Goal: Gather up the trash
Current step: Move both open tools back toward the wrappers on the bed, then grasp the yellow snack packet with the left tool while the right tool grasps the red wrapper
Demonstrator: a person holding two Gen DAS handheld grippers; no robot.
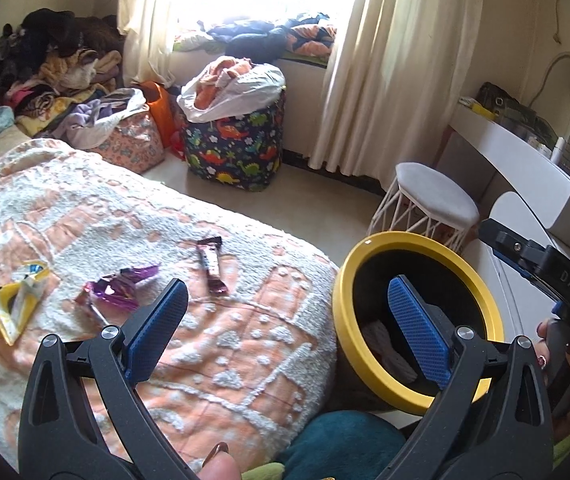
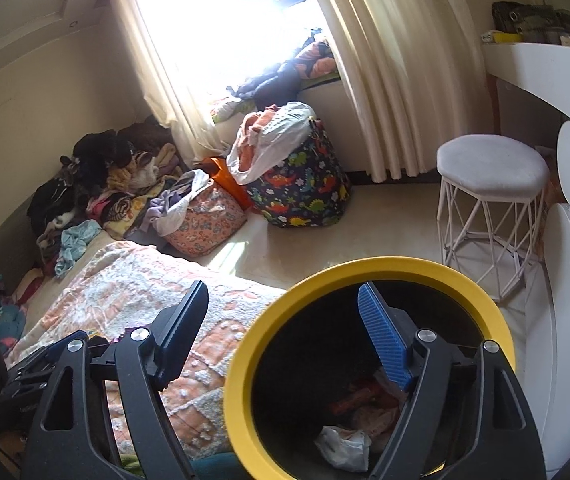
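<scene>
Three wrappers lie on the orange-and-white bedspread (image 1: 85, 208): a yellow one (image 1: 15, 300) at the left, a crumpled purple one (image 1: 119, 286) in the middle, a long maroon one (image 1: 213, 266) farther right. A black bin with a yellow rim (image 1: 365, 256) stands beside the bed; in the right wrist view the bin (image 2: 269, 320) holds crumpled paper (image 2: 345, 446) and other trash. My left gripper (image 1: 289, 300) is open and empty, above the bed's edge, near the purple wrapper. My right gripper (image 2: 285, 300) is open and empty over the bin's rim.
A white wire stool (image 1: 433, 204) stands behind the bin, next to a white dresser (image 1: 525, 156). A dinosaur-print bag (image 1: 237, 140) and a pink bag (image 1: 133, 140) sit on the floor under the window. Clothes (image 1: 37, 64) are piled at the bed's far end.
</scene>
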